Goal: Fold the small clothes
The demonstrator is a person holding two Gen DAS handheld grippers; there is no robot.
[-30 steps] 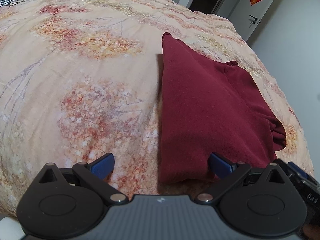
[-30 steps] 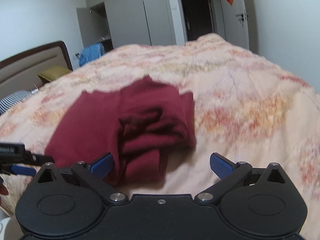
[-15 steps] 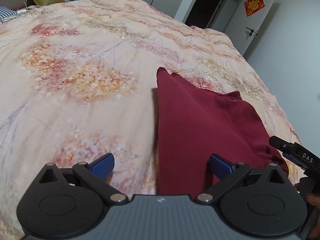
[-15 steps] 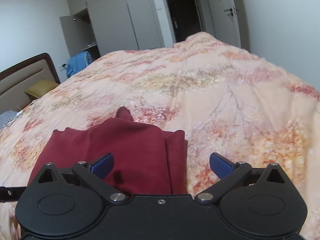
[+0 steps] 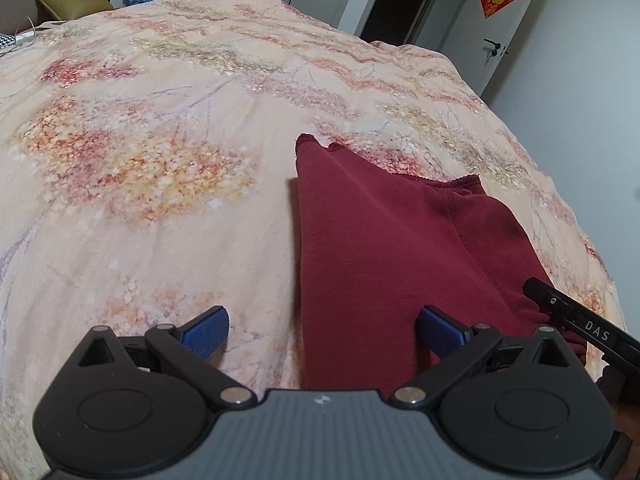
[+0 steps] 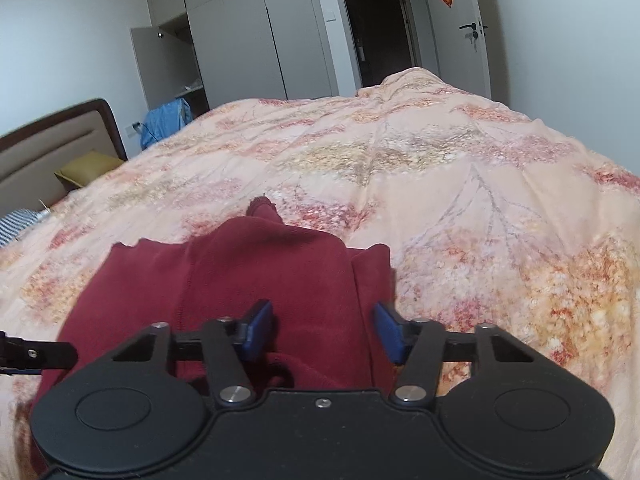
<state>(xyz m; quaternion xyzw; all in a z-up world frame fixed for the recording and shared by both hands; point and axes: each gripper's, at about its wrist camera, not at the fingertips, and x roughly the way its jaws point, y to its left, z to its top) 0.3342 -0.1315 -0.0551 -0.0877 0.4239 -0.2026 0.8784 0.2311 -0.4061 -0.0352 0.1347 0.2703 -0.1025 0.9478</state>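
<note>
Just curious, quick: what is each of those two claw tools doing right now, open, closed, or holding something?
Left gripper: open, holding nothing.
Right gripper: jaws just closing around a fold of the dark red knitted garment; not pressing it yet.

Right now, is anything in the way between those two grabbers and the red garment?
Nothing visible. The red garment lies between the right gripper's half-closed, closing jaws. The open left gripper straddles its edge on the bedspread.

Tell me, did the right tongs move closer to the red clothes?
Yes. The right tongs came nearer the red clothes on the flowery blanket, and have just been closing around a fold.
</note>
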